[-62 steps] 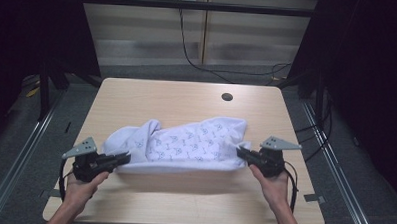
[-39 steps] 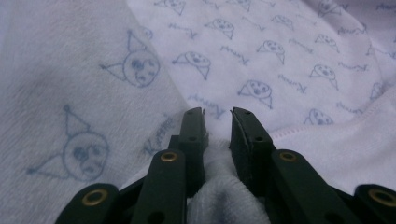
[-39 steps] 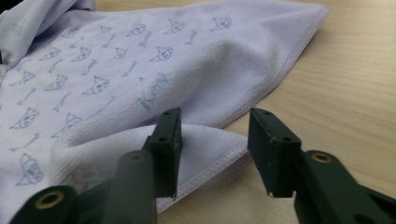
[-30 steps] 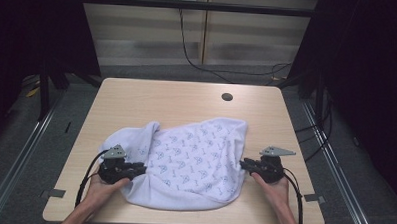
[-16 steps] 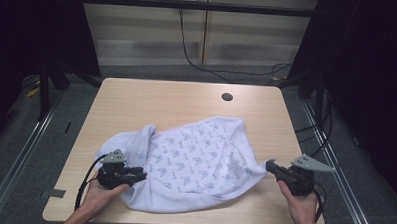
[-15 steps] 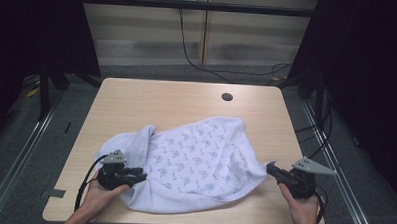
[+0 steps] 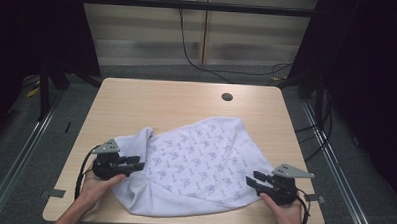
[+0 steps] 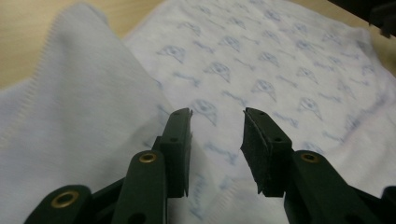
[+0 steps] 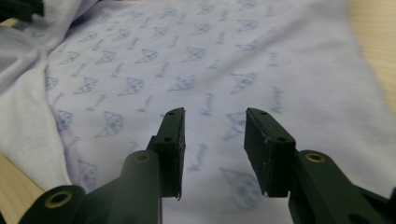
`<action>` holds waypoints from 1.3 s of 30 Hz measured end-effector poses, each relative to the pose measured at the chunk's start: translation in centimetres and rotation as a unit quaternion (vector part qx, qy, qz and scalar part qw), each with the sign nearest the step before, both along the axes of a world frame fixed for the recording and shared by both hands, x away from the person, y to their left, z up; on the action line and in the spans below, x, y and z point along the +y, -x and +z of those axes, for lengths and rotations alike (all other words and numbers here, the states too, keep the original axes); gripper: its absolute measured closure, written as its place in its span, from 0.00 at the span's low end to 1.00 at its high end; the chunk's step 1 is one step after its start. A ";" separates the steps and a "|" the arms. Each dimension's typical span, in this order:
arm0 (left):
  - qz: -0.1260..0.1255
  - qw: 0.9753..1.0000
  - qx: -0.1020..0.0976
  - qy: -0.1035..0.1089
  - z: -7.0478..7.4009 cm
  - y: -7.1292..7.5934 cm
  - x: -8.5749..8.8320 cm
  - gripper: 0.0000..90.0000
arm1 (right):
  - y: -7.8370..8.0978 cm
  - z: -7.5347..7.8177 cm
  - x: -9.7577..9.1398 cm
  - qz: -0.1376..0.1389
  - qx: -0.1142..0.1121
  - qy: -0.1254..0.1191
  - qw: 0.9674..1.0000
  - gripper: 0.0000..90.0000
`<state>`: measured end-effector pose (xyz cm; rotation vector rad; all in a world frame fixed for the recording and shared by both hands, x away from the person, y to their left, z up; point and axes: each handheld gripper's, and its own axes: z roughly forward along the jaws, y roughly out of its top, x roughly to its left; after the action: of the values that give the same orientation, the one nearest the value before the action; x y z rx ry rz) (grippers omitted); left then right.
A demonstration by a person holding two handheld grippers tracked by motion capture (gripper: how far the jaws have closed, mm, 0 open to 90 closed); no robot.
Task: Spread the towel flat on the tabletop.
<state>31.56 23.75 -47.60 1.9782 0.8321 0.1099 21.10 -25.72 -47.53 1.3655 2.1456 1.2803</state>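
Left gripper [image 7: 137,166]: seen at the near left of the table [image 7: 137,97] in the high view, held in the person's left hand [image 7: 96,186]. Its jaws stand apart with a clear gap and have just been opening. In the left gripper view [image 8: 217,114] nothing is clamped between the fingertips [image 8: 180,126]; the cloth lies under and beyond them, and no pad presses on it. State: released. In the high view its tips sit at the cloth's left margin, over the plain white fold; whether they brush the fabric cannot be told.

Right gripper [image 7: 251,177]: seen at the near right of the table in the high view, held in the right hand [image 7: 285,215]. Its jaws also stand apart and have just been opening. In the right gripper view [image 9: 214,114] the gap is empty and the printed fabric lies flat below and ahead of the pads. State: released. Its tips sit at the cloth's near right edge.

Cloth [image 7: 199,162]: a white garment with a pale blue repeated print, spread on the near half of the table between the two grippers. Its left part is folded over, showing a plain side and a stitched hem [image 8: 42,70]. Its near edge lies close to the table's front edge.

Farther off: a dark round hole [image 7: 227,97] in the tabletop, well apart from the cloth. Beyond the table, a black cable [image 7: 189,46] hangs before a pale wall panel.
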 end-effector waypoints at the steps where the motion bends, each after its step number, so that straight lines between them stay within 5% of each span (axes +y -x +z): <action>1: 0.007 1.000 -0.003 0.004 0.0 -0.5 0.2 0.68 | -0.3 -0.2 0.6 0.012 0.005 0.000 1.000 0.62; 5: 0.034 0.999 0.002 -0.005 -1.1 -1.8 0.6 0.66 | -1.2 -0.9 3.4 0.053 0.017 0.005 0.998 0.57; 8: 0.023 0.998 0.015 -0.048 -2.7 -1.7 0.3 0.69 | -1.5 -1.6 5.2 0.077 0.031 0.019 0.996 0.54; 11: 0.022 0.999 0.021 -0.041 -2.8 -1.4 0.2 0.66 | -1.7 -2.5 5.8 0.083 0.042 0.049 0.994 0.51; 17: 0.010 0.999 0.029 -0.030 -2.6 -1.0 0.0 0.61 | -1.4 -3.0 6.3 0.088 0.003 0.102 0.991 0.61; 25: 0.021 0.999 0.021 0.013 -1.1 -0.7 1.0 0.50 | -4.3 -3.0 4.1 0.080 0.022 0.081 0.993 0.95; 34: 0.049 0.998 0.014 0.033 -0.6 -0.8 2.9 0.52 | -9.2 -3.2 0.6 0.030 0.035 0.066 0.997 0.98; 39: 0.033 0.999 0.015 0.007 -1.3 -0.5 2.4 0.56 | -11.2 -3.4 -1.2 -0.009 0.028 0.065 0.997 0.97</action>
<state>32.03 26.12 -48.89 1.9452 0.9151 0.1126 32.28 -26.88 -50.91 1.3793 2.2060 1.0871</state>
